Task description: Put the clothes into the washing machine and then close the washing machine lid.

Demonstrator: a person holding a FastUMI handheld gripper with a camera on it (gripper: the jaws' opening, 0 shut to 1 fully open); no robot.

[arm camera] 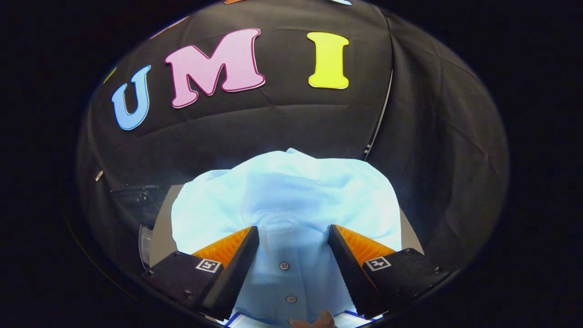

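A light blue buttoned shirt (pixel 291 196) bulges up just ahead of my fingers, and its button strip runs down between them. My gripper (pixel 293 234) is shut on the bunched cloth near the collar, with both fingers pressing into the folds. The shirt hides most of what lies under and beyond it. A grey flat surface (pixel 160 228) of the washing machine peeks out on both sides of the shirt.
A clear curved plastic edge (pixel 144 243), likely the lid, sits to the left of the grey surface. The booth's black cloth wall rises close behind the shirt. A pale seam strip (pixel 380 118) runs down the wall on the right.
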